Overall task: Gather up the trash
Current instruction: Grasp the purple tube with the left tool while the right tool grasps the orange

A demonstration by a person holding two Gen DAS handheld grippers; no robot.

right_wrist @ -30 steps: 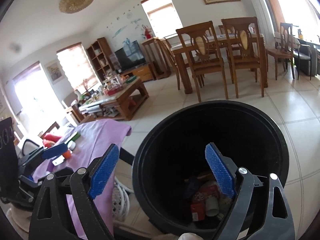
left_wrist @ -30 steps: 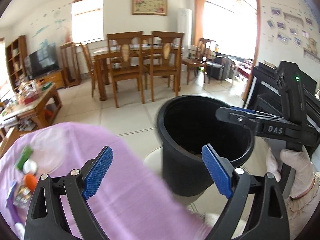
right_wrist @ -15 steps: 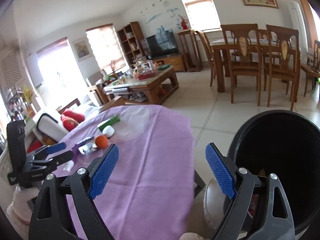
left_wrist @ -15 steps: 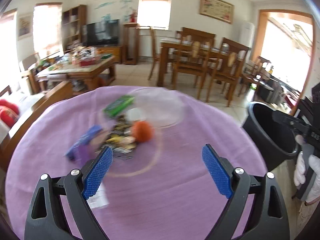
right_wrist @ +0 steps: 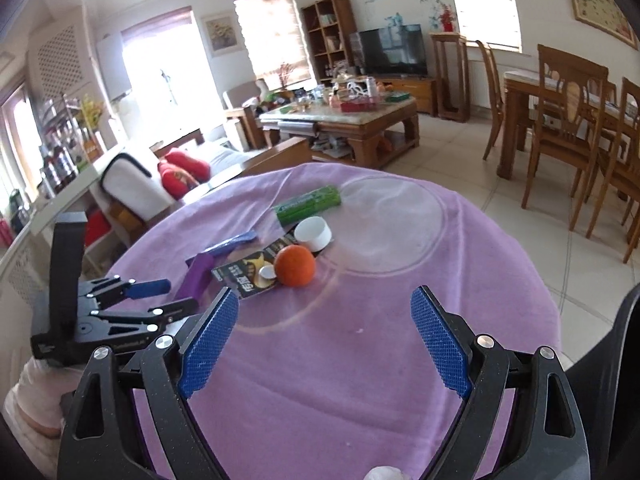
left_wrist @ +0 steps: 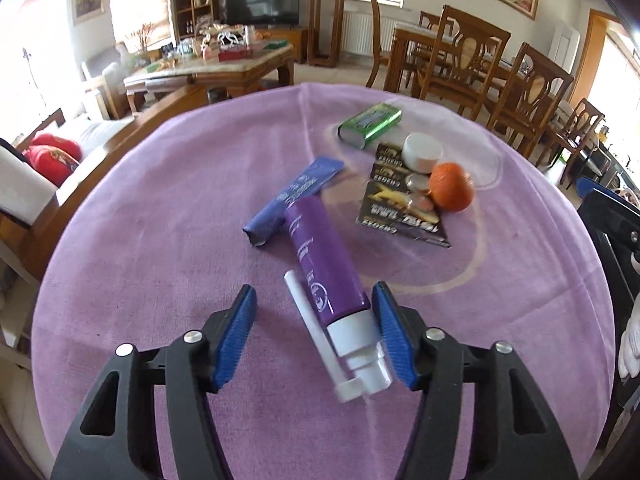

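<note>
My left gripper [left_wrist: 314,334] is open, its jaws either side of the white cap end of a purple tube [left_wrist: 322,256] that lies on the purple tablecloth [left_wrist: 160,220]. A white stick [left_wrist: 312,330] lies beside the tube. Beyond lie a blue wrapper [left_wrist: 294,200], a green pack [left_wrist: 370,120], a white cap [left_wrist: 422,152], an orange ball [left_wrist: 451,192] and a black-gold packet [left_wrist: 396,212]. My right gripper [right_wrist: 326,338] is open and empty above the near part of the table, and sees the left gripper [right_wrist: 120,308] at the purple tube [right_wrist: 194,274].
The black bin's rim [right_wrist: 618,360] shows at the right edge of the right wrist view. A sofa with red cushions [right_wrist: 182,170], a coffee table [right_wrist: 348,120] and dining chairs [right_wrist: 568,120] stand beyond the round table.
Both grippers swung left from the black bin to the table. My left gripper dropped down over the purple tube and its jaws have narrowed around the cap end.
</note>
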